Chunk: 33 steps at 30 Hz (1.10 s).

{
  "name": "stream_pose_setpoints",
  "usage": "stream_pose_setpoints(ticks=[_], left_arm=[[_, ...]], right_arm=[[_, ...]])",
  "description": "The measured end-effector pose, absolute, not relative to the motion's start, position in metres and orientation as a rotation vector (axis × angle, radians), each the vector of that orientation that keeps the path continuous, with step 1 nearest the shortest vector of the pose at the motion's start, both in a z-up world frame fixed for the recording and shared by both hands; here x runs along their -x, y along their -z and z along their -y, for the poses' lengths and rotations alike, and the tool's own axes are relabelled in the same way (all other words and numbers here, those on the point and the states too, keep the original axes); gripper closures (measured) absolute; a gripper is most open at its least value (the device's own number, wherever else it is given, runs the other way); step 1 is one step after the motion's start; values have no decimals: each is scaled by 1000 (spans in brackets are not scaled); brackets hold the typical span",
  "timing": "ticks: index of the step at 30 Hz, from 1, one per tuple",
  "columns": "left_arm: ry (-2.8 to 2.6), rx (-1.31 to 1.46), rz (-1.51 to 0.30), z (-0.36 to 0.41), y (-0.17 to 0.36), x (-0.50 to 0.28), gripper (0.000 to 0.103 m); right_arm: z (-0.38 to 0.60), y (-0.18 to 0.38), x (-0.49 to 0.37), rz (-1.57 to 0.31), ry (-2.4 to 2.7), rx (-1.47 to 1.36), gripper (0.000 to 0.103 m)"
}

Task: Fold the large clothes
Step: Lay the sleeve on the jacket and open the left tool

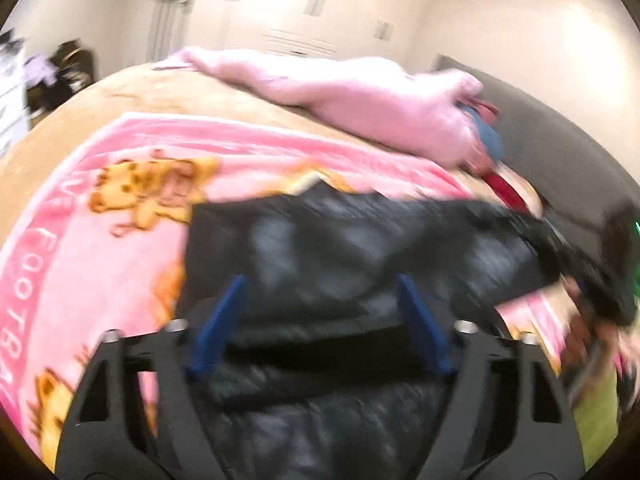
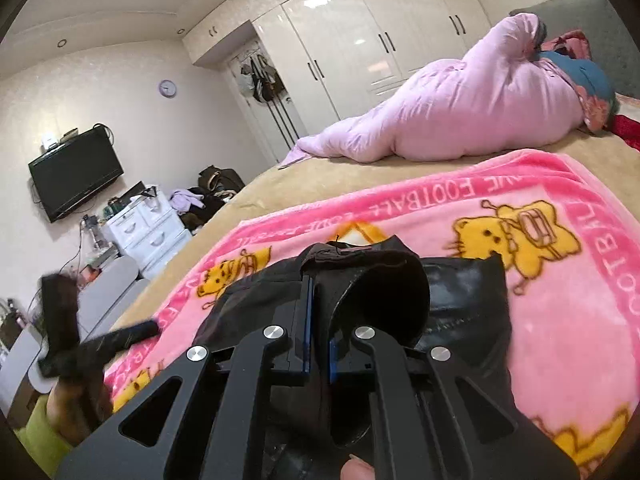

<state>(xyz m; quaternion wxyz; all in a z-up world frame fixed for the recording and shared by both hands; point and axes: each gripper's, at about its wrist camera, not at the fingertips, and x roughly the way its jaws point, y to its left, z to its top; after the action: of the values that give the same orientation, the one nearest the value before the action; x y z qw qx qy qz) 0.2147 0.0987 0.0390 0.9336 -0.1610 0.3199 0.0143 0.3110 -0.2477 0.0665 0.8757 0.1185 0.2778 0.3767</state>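
Roughly left to right: pink cartoon blanket (image 2: 560,184) spread on the bed (image 2: 280,176), black jacket (image 1: 340,240) lying on top of it, lilac duvet (image 2: 460,120) bundled at the far side, well apart from the work.

Left gripper (image 1: 320,320): jaws stand partly open, blue pads clear on both sides, nothing pinched. Jacket body lies below and ahead of them. Left wrist view is heavily blurred, so I can't tell if the pads brush the fabric.

Right gripper (image 2: 318,320): jaws are closed down tight on a fold of the jacket, at what looks like a cuff or collar opening; the round dark mouth of it bulges just right of the pads. Grip looks like thin lining plus edge.

Handling, my read:
- Glossy shell, likely slippery and padded. Soft, no stiffness, light for its bulk.
- Will slump and slide on the fleece blanket rather than hold a crease.
- Thin pinch on slick fabric may creep out under load.

Where to grab: seams, hem or cuff edges, where layers stack. Avoid mid-panel, which will likely bunch. Left should probably take the opposite edge or shoulder seam so the panel spans between both grippers before folding.

Person's hand (image 2: 356,470) visible at the bottom of the right wrist view.
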Motion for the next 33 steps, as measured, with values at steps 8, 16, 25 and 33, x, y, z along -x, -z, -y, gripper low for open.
stream_pose_setpoints(ticks=[8,16,25,33], left_arm=[[-101,342,-800,-122,0,-284,65],[-113,325,-919,-112,58,-289,65],[-89,369,-908,-120,72,-285,65],[-95,348,-892,-117,72,-284,65]], right_arm=[[244,-40,-331,-633,-699,-142,98],[256,-19,-350,-732,-651,-193,94],[278,-4,-360,-847,-453,-208,48],[265,9,-378,-856,-465,-286,31]])
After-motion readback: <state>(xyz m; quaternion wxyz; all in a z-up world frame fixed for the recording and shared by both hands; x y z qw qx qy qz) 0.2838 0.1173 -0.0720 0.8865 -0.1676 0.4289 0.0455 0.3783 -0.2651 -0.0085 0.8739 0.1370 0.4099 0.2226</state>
